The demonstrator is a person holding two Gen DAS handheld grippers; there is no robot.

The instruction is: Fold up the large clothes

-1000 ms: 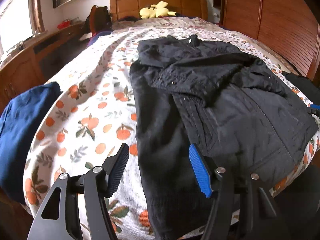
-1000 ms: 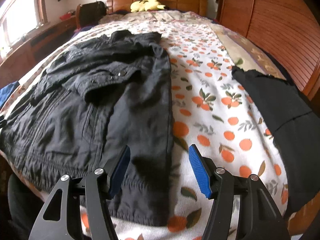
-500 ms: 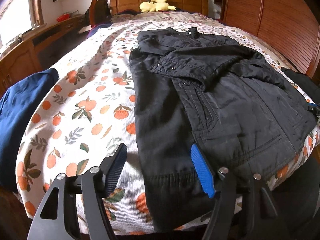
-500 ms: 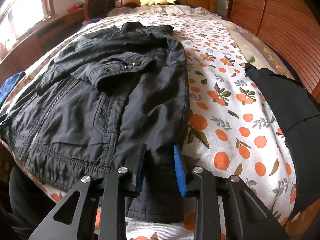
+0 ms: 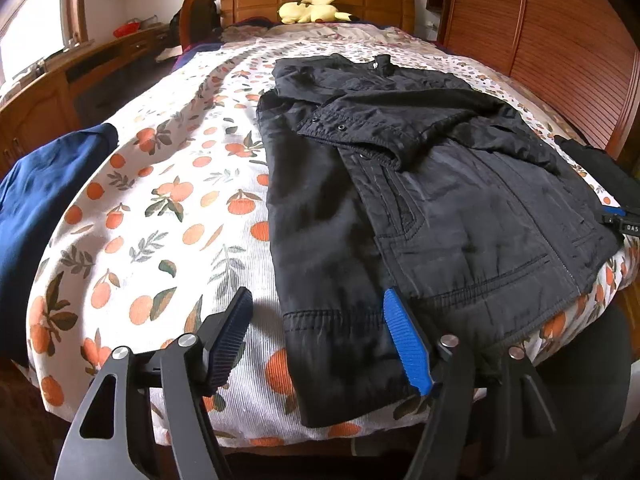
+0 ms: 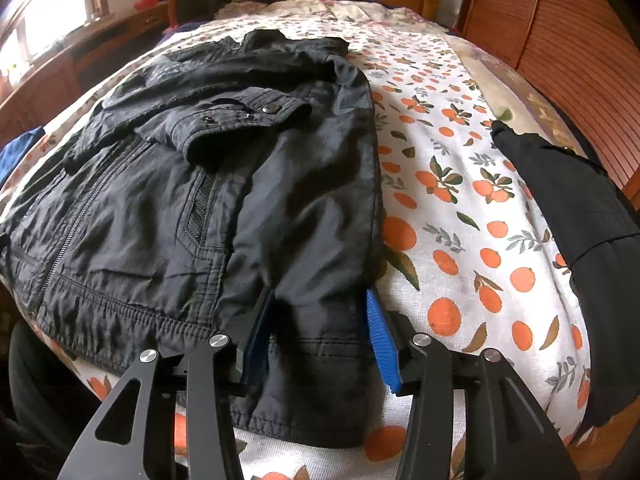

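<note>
– Where's the jacket (image 5: 432, 208)?
– Flat on the bed (image 5: 168, 216).
– The tools?
– Left tool (image 5: 316, 336) spread above its hem corner. Right tool (image 6: 320, 332) is opening, a hem fold between its pads.

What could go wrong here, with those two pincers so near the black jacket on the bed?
The right hand-held gripper straddles a sleeve cuff with jaws opening, so the cuff may slip free. The left hand-held gripper is open astride the other sleeve's edge and might pinch the orange-print sheet too. The jacket overhangs the bed's near edge, so a tug could drag it off.
</note>
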